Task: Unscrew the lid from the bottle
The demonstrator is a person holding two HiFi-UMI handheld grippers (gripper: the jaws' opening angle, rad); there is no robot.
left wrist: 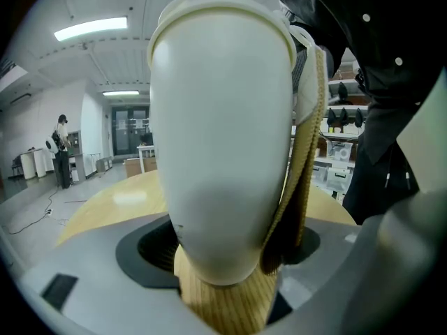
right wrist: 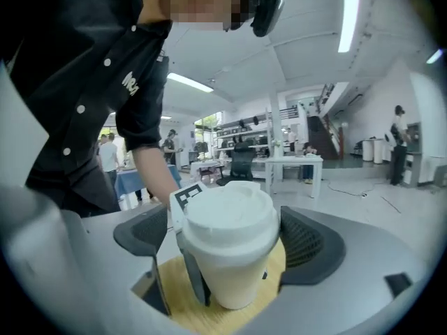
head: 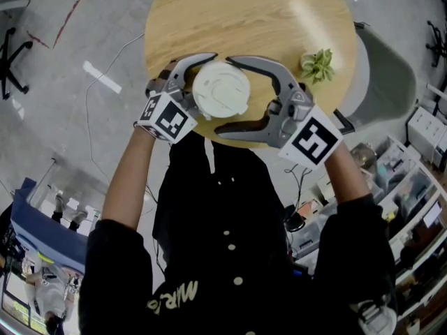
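The white bottle (left wrist: pixel 220 131) stands upright near the edge of the round wooden desk (head: pixel 279 19), its lid (right wrist: pixel 229 218) still on. The left gripper (left wrist: pixel 223 253) has its fingers (left wrist: pixel 140 250) clamped on the bottle's body. The right gripper (right wrist: pixel 227 243) holds its fingers (right wrist: pixel 311 239) spread wide around the lid, not pressing on it. A tan strap (left wrist: pixel 307 152) hangs beside the bottle. A small green plant (head: pixel 318 65) sits farther back on the desk.

Smooth matt white plastic bottle (head: pixel 221 89), woven tan cloth strap (left wrist: pixel 307 138), light grained wooden table (head: pixel 265 26) with a soft sheen
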